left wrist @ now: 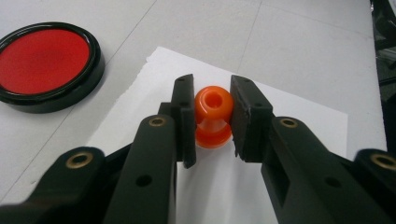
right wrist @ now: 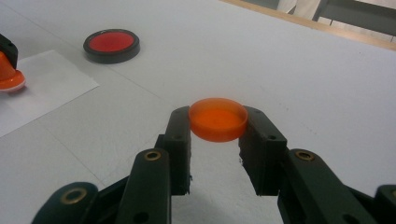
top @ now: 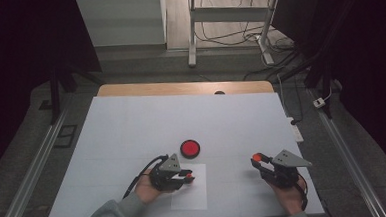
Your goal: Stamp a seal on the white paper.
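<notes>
An orange stamp (left wrist: 213,117) with a knob top and a flared base stands on a white sheet of paper (left wrist: 299,121), and my left gripper (left wrist: 212,100) is shut on its narrow waist. In the high view that left gripper (top: 186,178) sits over the paper (top: 190,196) near the table's front edge. My right gripper (right wrist: 218,126) is shut on a shallow round orange cap (right wrist: 218,119), held just above the table. From above, the right gripper (top: 258,158) is at the front right with the cap (top: 256,156) at its tips.
A round black-rimmed red ink pad (top: 189,148) lies just beyond the paper, at the upper left in the left gripper view (left wrist: 44,63) and far left in the right gripper view (right wrist: 111,45). The white table top (top: 131,121) ends at a wooden strip (top: 180,87) at the back.
</notes>
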`<control>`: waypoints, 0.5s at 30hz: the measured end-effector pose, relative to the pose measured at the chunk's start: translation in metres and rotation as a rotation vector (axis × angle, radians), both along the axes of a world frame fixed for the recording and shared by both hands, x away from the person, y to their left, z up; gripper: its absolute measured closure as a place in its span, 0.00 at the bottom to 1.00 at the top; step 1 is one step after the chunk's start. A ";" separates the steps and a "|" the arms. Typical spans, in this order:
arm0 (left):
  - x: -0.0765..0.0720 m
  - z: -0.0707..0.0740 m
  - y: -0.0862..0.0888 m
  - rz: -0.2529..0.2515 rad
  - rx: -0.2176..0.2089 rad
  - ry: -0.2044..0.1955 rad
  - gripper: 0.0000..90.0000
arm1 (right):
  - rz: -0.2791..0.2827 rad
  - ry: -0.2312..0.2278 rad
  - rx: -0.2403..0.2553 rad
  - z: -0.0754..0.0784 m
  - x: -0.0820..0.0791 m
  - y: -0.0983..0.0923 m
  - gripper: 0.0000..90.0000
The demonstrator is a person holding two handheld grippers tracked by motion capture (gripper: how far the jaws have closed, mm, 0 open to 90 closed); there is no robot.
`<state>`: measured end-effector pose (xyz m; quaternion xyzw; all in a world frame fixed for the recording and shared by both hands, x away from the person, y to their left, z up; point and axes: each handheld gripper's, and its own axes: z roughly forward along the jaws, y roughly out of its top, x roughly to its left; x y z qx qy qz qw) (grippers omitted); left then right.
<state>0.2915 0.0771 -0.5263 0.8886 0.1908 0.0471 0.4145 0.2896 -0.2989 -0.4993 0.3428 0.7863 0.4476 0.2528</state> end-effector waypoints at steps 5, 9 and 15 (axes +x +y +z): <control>0.000 -0.001 -0.001 -0.002 0.010 0.000 0.80 | 0.001 0.000 0.000 0.000 0.000 0.000 0.72; 0.000 -0.002 -0.001 -0.001 0.020 -0.002 0.80 | 0.002 0.002 0.000 0.000 0.000 0.000 0.72; -0.001 -0.005 0.001 0.000 0.022 0.002 0.80 | 0.003 0.002 0.000 0.000 0.000 0.000 0.72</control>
